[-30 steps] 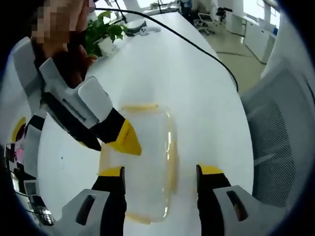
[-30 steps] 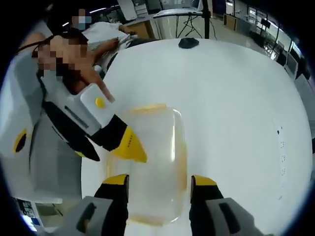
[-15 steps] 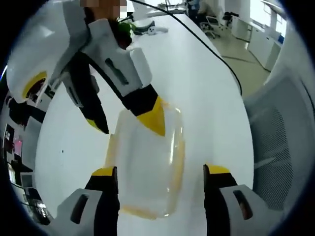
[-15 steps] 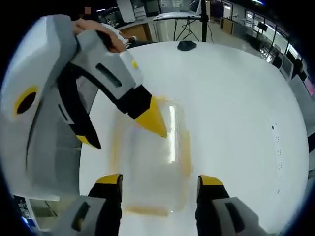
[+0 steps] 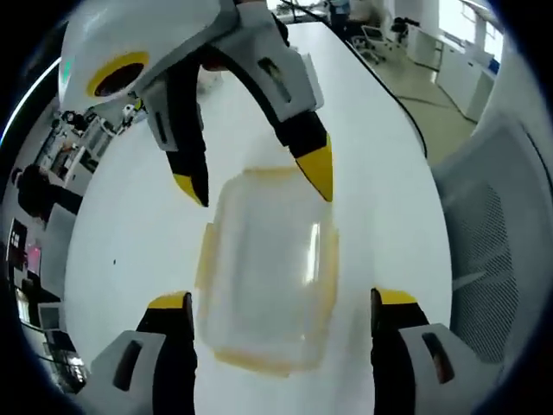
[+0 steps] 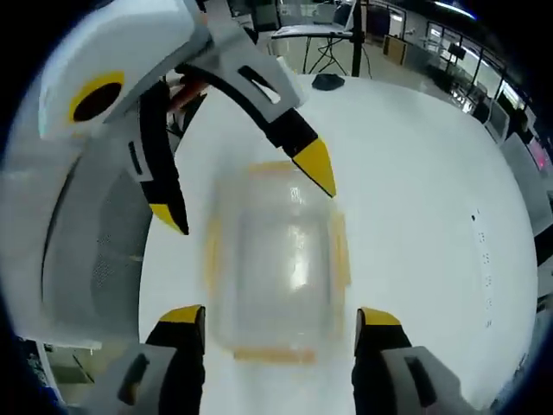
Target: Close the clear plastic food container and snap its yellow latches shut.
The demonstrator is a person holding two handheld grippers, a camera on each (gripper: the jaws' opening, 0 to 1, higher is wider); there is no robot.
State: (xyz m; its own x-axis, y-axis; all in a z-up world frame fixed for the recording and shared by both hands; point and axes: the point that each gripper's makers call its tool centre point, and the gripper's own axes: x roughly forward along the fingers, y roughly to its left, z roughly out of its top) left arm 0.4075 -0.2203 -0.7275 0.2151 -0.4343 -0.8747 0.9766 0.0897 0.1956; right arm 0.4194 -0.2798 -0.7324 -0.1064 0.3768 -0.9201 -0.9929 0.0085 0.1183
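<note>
the clear plastic food container [image 5: 268, 281] is sitting on the white tabletop [image 5: 380, 164] toward one long edge, with its lid apparently resting on top and yellow latches [image 5: 329, 259] running along all four sides. the left gripper [image 5: 281, 303] and the right gripper [image 6: 281, 316] are hovering above it from opposite ends, both with jaws spread wide and holding nothing. the main risk appears to be the light, slick box sliding across the smooth tabletop if one gripper is pressing a latch alone, or a tip slipping off the narrow latch. the container is looking empty, rectangular and rounded at the corners; whether any latch is already snapped i cannot tell.
</note>
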